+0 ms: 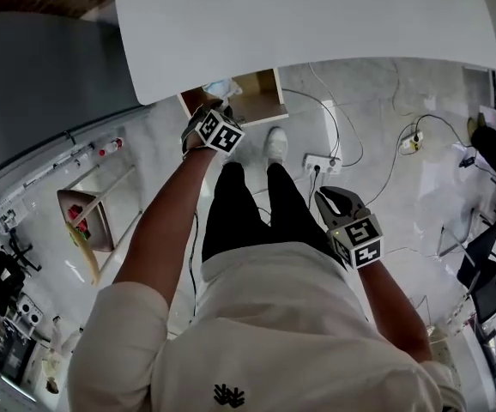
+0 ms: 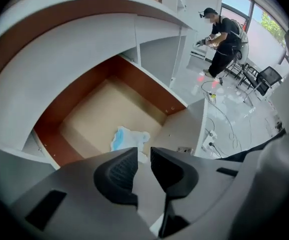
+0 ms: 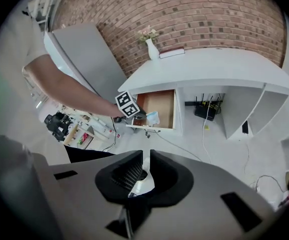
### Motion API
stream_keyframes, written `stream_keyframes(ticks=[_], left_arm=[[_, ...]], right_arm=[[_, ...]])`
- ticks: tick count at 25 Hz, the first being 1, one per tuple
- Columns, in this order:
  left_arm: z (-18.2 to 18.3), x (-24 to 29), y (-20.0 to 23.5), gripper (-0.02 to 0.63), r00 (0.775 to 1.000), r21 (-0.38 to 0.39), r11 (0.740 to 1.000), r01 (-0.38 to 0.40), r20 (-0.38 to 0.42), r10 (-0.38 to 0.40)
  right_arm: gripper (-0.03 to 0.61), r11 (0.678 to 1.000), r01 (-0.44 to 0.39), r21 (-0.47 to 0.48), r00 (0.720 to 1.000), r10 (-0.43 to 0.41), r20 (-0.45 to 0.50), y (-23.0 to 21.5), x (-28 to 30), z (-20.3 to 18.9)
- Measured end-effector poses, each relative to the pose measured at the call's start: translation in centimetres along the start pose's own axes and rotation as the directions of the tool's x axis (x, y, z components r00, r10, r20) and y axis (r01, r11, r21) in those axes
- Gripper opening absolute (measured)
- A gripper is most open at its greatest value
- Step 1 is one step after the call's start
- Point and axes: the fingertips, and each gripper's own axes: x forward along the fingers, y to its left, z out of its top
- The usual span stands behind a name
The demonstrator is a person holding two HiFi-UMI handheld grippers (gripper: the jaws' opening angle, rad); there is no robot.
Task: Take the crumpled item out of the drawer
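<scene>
L tongs (image 2: 143, 154) slightly apart, empty, over crumpled item (image 2: 127, 138) in open drawer (image 2: 97, 111); R tongs (image 3: 145, 157) narrowly apart, empty.

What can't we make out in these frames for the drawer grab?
- Head view: the tabletop covers most of the drawer, and the left gripper hides part of the item.
- Left gripper view: the jaws cover the item's near edge, so whether they touch it can't be told.
- Right gripper view: the item is too small to identify.
</scene>
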Motion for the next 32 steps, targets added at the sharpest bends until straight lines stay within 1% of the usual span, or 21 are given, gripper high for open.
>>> stream_keyframes(ticks=[4,7,12,17,20,22,26,32], left_arm=[[-0.8,3.8,1.2,0.091,1.000,0.030,1.000,0.000,-0.027,0.000],[-0.9,6.1,1.7,0.091,0.999,0.061,0.998,-0.006,-0.044,0.009],[-1.4,8.6,2.2,0.091,0.997,0.092,0.996,-0.002,-0.076,0.009],[-1.8,10.6,2.9,0.091,0.992,0.130,0.991,-0.015,-0.119,0.031],[-2.0,10.9,2.8,0.076,0.989,0.148,0.989,-0.023,-0.138,0.043],[-1.9,11.1,2.8,0.054,0.988,0.159,0.987,-0.032,-0.142,0.055],[-1.7,10.4,3.1,0.031,0.988,0.162,0.985,-0.052,-0.135,0.074],[-0.8,7.5,3.2,0.025,0.990,0.162,0.983,-0.082,-0.098,0.098]], right_arm=[[0.067,0.999,-0.001,0.044,1.000,0.002,-0.018,0.9,1.8,-0.4],[0.067,0.998,0.005,0.059,0.999,-0.003,-0.036,0.8,2.5,-0.7],[0.064,0.996,0.022,0.086,0.998,-0.017,-0.063,0.5,3.2,-1.1],[0.064,0.994,0.039,0.099,0.997,-0.032,-0.072,0.0,3.7,-1.1],[0.061,0.994,0.043,0.103,0.997,-0.036,-0.071,-0.1,3.3,-1.5],[0.061,0.993,0.048,0.104,0.997,-0.041,-0.070,-0.5,3.1,-1.6],[0.058,0.994,0.049,0.101,0.997,-0.043,-0.067,-0.8,3.0,-1.6],[0.055,0.997,0.031,0.077,0.999,-0.029,-0.035,-0.7,2.2,-0.7]])
